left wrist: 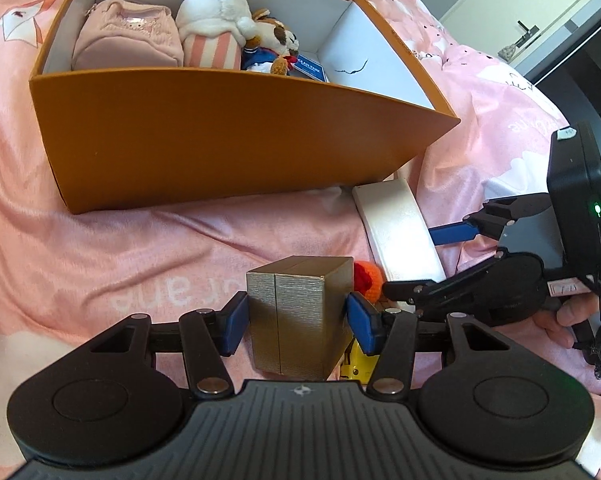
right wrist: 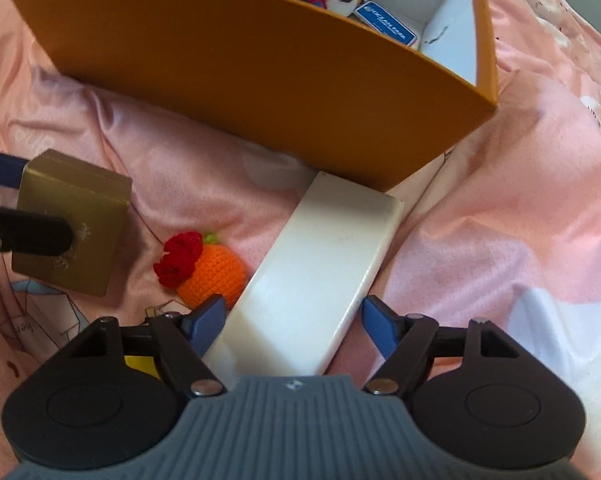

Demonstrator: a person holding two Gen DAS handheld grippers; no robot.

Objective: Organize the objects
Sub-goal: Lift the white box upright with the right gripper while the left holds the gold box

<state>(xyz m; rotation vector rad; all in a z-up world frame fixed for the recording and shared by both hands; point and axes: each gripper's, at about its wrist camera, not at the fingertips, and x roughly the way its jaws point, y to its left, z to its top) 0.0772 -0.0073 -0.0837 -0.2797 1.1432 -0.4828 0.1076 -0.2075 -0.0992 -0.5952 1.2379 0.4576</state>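
Left fingers [left wrist: 296, 322] clamp gold box [left wrist: 298, 316]; right fingers [right wrist: 292, 326] spread around white case [right wrist: 320, 268], crocheted orange [right wrist: 212, 272] beside.

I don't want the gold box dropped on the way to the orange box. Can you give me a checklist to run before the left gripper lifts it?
1. Left gripper pads on both sides of the gold box: ok, the blue pads press its two side faces.
2. Gold box upright and square in the grip: ok, as far as the left wrist view shows.
3. Room in the orange box: ok, the bare white floor at its right end is free.
4. Right gripper out of the lift path: cannot tell; it straddles the white box, open, close beside.
5. Crocheted orange toy clear of the gold box: ok in the right wrist view.
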